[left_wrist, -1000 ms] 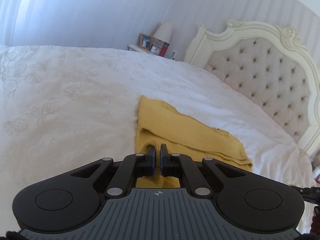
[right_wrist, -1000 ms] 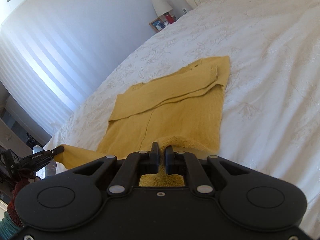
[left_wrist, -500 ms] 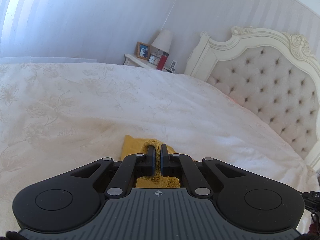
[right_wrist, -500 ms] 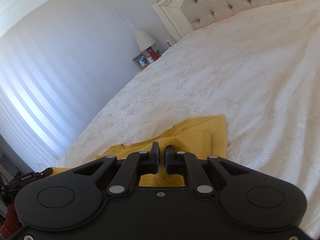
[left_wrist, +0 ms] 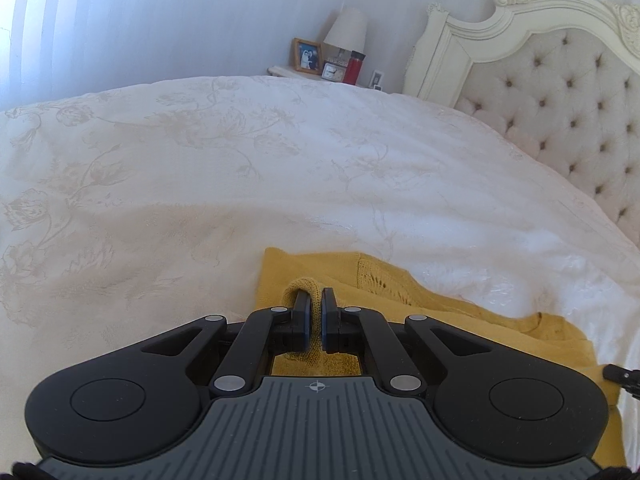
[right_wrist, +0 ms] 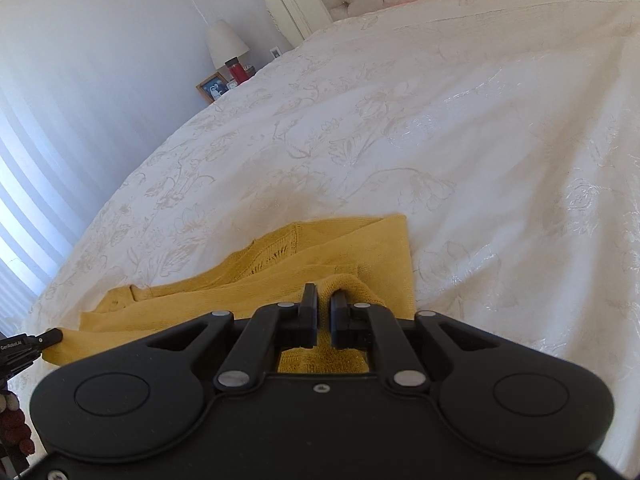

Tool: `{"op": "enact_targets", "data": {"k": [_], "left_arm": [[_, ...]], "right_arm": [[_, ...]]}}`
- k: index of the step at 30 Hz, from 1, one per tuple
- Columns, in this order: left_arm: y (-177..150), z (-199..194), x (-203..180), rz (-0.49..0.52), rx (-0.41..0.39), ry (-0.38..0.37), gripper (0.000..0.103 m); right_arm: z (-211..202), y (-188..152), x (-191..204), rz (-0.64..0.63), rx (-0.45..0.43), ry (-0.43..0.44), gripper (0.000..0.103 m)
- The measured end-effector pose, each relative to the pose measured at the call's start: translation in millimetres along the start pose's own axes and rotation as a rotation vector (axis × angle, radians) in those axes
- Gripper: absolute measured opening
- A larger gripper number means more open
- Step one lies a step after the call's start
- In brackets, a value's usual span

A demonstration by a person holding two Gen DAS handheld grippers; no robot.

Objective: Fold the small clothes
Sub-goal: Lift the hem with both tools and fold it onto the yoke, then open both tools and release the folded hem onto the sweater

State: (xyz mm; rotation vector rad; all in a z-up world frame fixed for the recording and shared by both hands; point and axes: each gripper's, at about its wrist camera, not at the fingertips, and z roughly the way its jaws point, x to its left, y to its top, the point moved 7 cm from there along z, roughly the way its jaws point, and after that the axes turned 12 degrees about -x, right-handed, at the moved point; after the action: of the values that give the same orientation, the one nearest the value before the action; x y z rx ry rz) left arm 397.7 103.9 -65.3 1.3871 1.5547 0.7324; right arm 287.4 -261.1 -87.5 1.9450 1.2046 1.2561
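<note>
A yellow knit garment (left_wrist: 400,284) lies on the white bedspread (left_wrist: 200,184), folded over on itself. My left gripper (left_wrist: 315,300) is shut on a fold of its edge, which bunches up between the fingers. In the right wrist view the same garment (right_wrist: 340,248) spreads to the left, and my right gripper (right_wrist: 324,300) is shut on another part of its edge. The left gripper's tip (right_wrist: 48,337) shows at the garment's far left corner there. The right gripper's tip (left_wrist: 620,376) shows at the right edge of the left wrist view.
A tufted cream headboard (left_wrist: 560,92) stands at the right. A nightstand with a lamp (left_wrist: 347,32), photo frame (left_wrist: 307,54) and red bottle (left_wrist: 353,67) sits beyond the bed. The bedspread (right_wrist: 480,140) stretches far ahead and to both sides.
Both grippers have carried the garment's held edge forward over the rest of it, then lowered. The visible garment shrank, then its far edge reappeared just ahead of the fingers.
</note>
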Motion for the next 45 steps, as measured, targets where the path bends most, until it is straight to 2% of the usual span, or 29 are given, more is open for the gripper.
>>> {"op": "enact_targets", "data": {"k": [2, 4, 8, 10, 11, 12, 13, 15, 17, 21, 25, 27, 31, 34, 39, 45], "left_arm": [[-1, 7, 2, 0.01, 0.007, 0.011, 0.008], [-4, 16, 5, -0.016, 0.034, -0.008, 0.01], [-8, 26, 15, -0.129, 0.068, -0.06, 0.026], [-5, 23, 19, -0.133, 0.046, -0.053, 0.047], [-2, 20, 20, -0.12, 0.023, -0.038, 0.061], [1, 15, 22, -0.106, -0.005, -0.026, 0.069], [5, 11, 22, -0.092, -0.036, -0.016, 0.07], [10, 5, 24, -0.068, -0.06, 0.004, 0.075], [16, -1, 24, -0.039, -0.068, 0.024, 0.082], [16, -19, 11, 0.031, -0.079, 0.012, 0.082], [-6, -35, -17, 0.127, -0.033, -0.043, 0.082], [-21, -39, -34, 0.196, 0.002, -0.074, 0.082], [-52, -38, -61, 0.358, 0.061, -0.12, 0.082], [-68, -28, -71, 0.448, 0.092, -0.127, 0.082], [-73, -3, -76, 0.446, 0.134, -0.125, 0.082], [-44, 34, -73, 0.385, 0.139, -0.091, 0.082]], "right_arm": [[5, -3, -4, 0.004, 0.0, -0.015, 0.012], [10, -5, -8, 0.001, -0.006, -0.023, 0.012], [9, -7, -10, 0.003, -0.049, -0.022, 0.013], [5, -8, -8, -0.014, -0.079, -0.021, 0.013], [3, -8, -6, -0.026, -0.097, -0.021, 0.014], [0, -7, -5, -0.039, -0.114, -0.021, 0.016], [-2, -6, -3, -0.052, -0.129, -0.021, 0.02], [-6, -6, 0, -0.069, -0.152, -0.017, 0.052], [-13, -2, 1, -0.096, -0.205, -0.034, 0.07], [-32, 8, 1, -0.094, -0.262, -0.049, 0.071], [-48, 4, 13, -0.135, -0.252, -0.034, 0.071], [-51, -4, 25, -0.216, -0.236, -0.025, 0.071], [-52, -37, 57, -0.47, -0.166, 0.02, 0.07], [-46, -59, 69, -0.572, -0.095, 0.051, 0.065], [-19, -70, 65, -0.623, 0.005, 0.012, 0.064], [9, -50, 63, -0.633, 0.019, -0.026, 0.063]]}}
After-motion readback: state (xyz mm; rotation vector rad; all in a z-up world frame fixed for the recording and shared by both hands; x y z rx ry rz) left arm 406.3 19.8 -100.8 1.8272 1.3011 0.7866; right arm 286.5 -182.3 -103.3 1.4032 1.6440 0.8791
